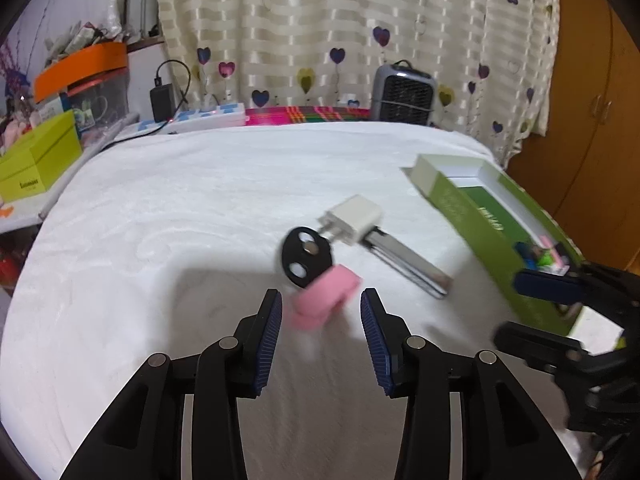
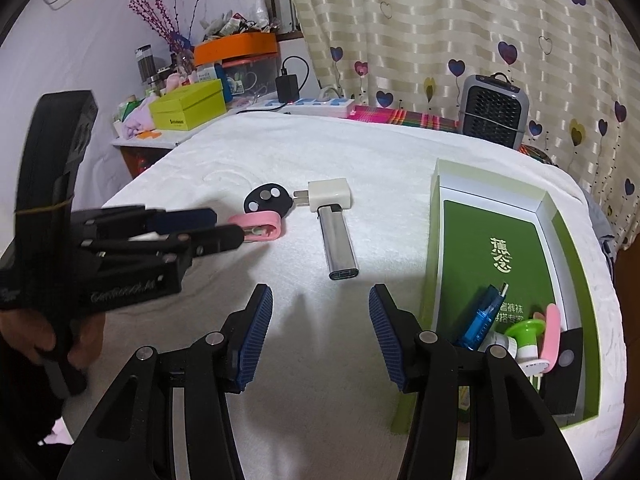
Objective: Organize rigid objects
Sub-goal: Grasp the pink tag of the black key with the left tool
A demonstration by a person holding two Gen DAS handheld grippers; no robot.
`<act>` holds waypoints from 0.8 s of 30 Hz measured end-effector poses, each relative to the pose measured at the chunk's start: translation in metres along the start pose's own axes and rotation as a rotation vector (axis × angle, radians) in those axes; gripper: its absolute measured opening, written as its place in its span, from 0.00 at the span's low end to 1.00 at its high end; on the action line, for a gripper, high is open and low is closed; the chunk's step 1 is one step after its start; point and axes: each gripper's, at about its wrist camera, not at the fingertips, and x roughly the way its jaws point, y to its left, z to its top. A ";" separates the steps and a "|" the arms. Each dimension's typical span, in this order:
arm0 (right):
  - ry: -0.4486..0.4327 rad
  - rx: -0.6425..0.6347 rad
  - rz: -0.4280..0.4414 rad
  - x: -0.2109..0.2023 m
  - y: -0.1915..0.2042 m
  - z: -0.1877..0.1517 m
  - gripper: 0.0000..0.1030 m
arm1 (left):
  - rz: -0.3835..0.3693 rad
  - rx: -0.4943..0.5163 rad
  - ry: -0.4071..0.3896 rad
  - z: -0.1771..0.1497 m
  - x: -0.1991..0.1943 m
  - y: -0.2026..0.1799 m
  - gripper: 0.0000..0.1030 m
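Observation:
A pink clip-like piece (image 1: pixel 324 296) (image 2: pixel 258 227) lies on the white cloth just ahead of my open left gripper (image 1: pixel 321 304), between its fingertips' line. The left gripper also shows in the right wrist view (image 2: pixel 228 226), its tips beside the pink piece. Behind it lie a black oval tag (image 1: pixel 306 256) (image 2: pixel 267 199), a white plug adapter (image 1: pixel 354 218) (image 2: pixel 330 194) and a silver lighter-like bar (image 1: pixel 408 264) (image 2: pixel 338 246). My right gripper (image 2: pixel 321 312) is open and empty, left of the green box (image 2: pixel 436 240) (image 1: pixel 472 220), which holds several small items.
A grey heater (image 2: pixel 494 110) stands at the back of the table. A power strip (image 2: pixel 316 106) and a lime box (image 2: pixel 188 106) sit at the back left, with clutter on a side shelf. A wooden wardrobe (image 1: pixel 592 112) is on the right.

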 end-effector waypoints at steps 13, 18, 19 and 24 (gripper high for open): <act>0.060 0.017 0.010 0.026 -0.005 0.013 0.50 | -0.161 -0.015 0.056 -0.002 0.013 0.002 0.39; 0.084 0.030 0.005 0.037 -0.009 0.021 0.50 | -0.129 -0.019 0.050 0.001 0.016 0.004 0.39; 0.087 0.031 0.004 0.039 -0.009 0.022 0.50 | -0.125 -0.016 0.054 0.002 0.018 0.003 0.39; 0.133 0.010 -0.028 0.055 -0.005 0.031 0.50 | -0.102 0.001 0.065 0.003 0.022 0.000 0.23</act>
